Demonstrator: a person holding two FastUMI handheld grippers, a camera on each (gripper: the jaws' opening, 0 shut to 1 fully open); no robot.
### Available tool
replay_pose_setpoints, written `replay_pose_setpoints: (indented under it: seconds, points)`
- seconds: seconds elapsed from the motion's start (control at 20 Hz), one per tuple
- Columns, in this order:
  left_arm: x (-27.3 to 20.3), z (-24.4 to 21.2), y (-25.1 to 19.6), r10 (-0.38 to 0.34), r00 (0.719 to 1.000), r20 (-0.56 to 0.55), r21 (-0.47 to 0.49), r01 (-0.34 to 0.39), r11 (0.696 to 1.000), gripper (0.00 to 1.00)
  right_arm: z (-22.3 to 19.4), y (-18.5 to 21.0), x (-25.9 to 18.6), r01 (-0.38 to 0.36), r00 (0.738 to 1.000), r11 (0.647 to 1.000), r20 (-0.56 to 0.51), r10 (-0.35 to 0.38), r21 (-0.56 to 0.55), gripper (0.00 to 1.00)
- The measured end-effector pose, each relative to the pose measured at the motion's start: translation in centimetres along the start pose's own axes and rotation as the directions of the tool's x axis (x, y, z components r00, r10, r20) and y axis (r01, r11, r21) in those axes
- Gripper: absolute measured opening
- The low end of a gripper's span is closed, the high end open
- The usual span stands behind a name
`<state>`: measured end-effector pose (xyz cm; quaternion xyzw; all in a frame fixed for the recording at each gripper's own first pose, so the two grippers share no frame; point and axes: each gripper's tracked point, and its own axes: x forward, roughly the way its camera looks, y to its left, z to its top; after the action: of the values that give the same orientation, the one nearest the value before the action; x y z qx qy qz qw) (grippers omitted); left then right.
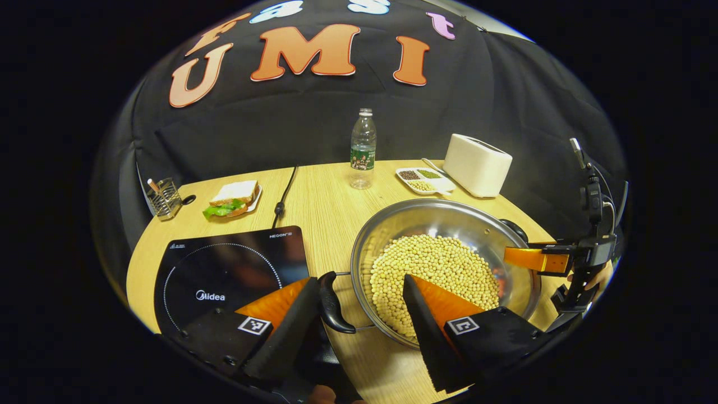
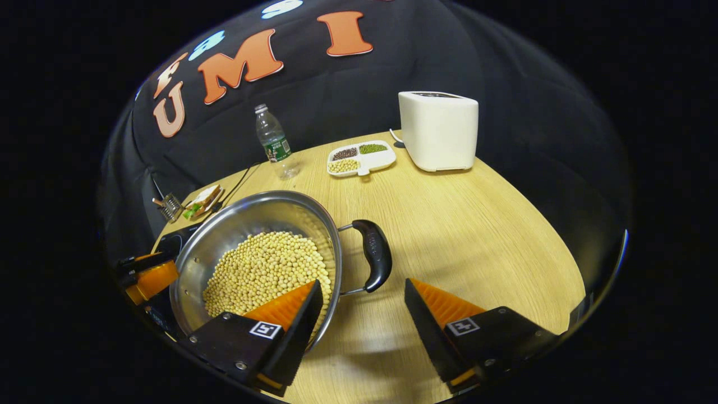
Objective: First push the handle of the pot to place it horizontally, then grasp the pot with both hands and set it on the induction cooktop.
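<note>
The left gripper (image 1: 362,320) is seen with its jaws spread wide, straddling the pot's near rim: one finger lies outside by the black side handle (image 1: 332,303), the other over the soybeans (image 1: 432,275) inside. Whether either finger touches the handle or the rim cannot be told; nothing is clamped.

The right gripper (image 2: 359,314) is likewise held released, jaws wide apart. One finger is seen over the pot's rim and beans, the other over bare table; the opposite black handle (image 2: 374,253) lies ahead of the gap, near the fingertips but apart from them. In the left gripper view the right gripper (image 1: 530,259) is seen at the pot's far side, with part of a hand (image 1: 600,278) behind it.

The pot (image 2: 247,221), a wide steel pan part-filled with soybeans, is set on the wooden table (image 2: 477,235), just beside the induction cooktop (image 1: 224,269) and not on it. The cooktop's black glass surface is seen to the left of the pot in the left gripper view.

Farther back on the table are noted: a water bottle (image 1: 363,148), a white toaster (image 2: 438,130), a divided dish (image 2: 362,157) holding three kinds of grain, a sandwich (image 1: 233,197) on a plate, a wire holder (image 1: 162,197), and a black cable (image 1: 285,193) running toward the cooktop.
</note>
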<state>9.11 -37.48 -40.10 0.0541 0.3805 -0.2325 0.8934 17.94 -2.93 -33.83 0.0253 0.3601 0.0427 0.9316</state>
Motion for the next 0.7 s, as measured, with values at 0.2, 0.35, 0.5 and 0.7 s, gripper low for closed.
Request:
replay_pose_setpoints:
  seconds: [0.2,0.35,0.5,0.7]
  points:
    - [0.0,-0.2,-0.7,-0.016,1.000,-0.004,0.012,0.016,1.000,0.99,0.1,1.1,0.0,-0.053,0.999,0.998,-0.009,0.053,0.043,0.23]
    - [0.4,-0.1,-1.6,-0.030,1.000,-0.001,0.022,0.030,0.999,0.98,0.3,0.9,-0.2,-0.039,0.999,0.998,-0.008,0.040,0.058,0.20]
    - [1.0,-0.5,-2.1,-0.039,0.999,-0.021,-0.006,0.039,0.999,0.98,0.0,0.8,-0.1,-0.032,0.999,0.997,-0.007,0.033,0.074,0.20]
    - [1.9,-1.8,-2.3,-0.059,0.996,-0.069,-0.062,0.054,0.997,0.99,0.3,0.0,-0.3,-0.036,0.999,0.992,-0.017,0.038,0.121,0.22]
